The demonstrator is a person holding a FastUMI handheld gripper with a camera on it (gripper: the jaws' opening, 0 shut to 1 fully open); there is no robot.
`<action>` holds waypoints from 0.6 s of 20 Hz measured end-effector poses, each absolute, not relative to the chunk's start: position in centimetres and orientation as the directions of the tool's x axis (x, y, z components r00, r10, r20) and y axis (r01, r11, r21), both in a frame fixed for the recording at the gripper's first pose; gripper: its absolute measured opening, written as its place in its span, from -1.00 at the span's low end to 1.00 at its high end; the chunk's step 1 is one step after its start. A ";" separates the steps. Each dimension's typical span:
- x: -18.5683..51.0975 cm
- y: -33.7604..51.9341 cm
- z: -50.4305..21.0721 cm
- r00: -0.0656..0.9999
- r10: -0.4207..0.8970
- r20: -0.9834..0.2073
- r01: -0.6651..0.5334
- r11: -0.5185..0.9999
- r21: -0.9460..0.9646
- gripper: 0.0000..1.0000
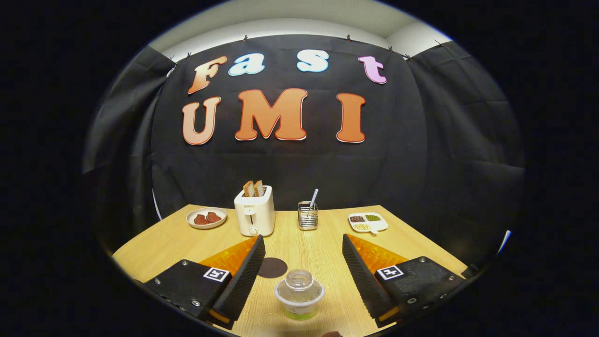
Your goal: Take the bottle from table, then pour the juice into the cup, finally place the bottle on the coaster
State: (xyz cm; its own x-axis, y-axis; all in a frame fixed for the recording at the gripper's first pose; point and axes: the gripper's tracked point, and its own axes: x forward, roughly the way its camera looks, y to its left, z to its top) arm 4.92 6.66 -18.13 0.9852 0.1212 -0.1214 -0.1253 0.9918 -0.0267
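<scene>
Tongs (299, 271) hang with both fingers spread wide apart, clamped on nothing, and the bottle (299, 294) stands upright between them, touching neither pad. Seen from above, the bottle shows a clear cap and shoulder with a greenish juice lower down. It looks like thin clear plastic: probably light, smooth and a little slippery, and likely to dent under a hard squeeze. A hold on the body below the shoulder, with both ribbed pads square to it, seems the safest. Just beyond the bottle and slightly left lies the dark round coaster (272, 267) on the wooden table (323, 248). Well beyond the bottle stand a toaster (254, 215), a wire holder (308, 216), a plate (206, 217) and a divided dish (368, 222).
</scene>
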 end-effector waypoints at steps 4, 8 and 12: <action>5.2 6.4 -22.0 0.977 0.117 -0.178 -0.131 0.989 -0.065 0.97; 4.7 6.3 -25.3 0.966 0.116 -0.230 -0.121 0.993 -0.010 0.98; 4.2 6.4 -28.5 0.949 0.124 -0.289 -0.131 0.991 -0.005 0.98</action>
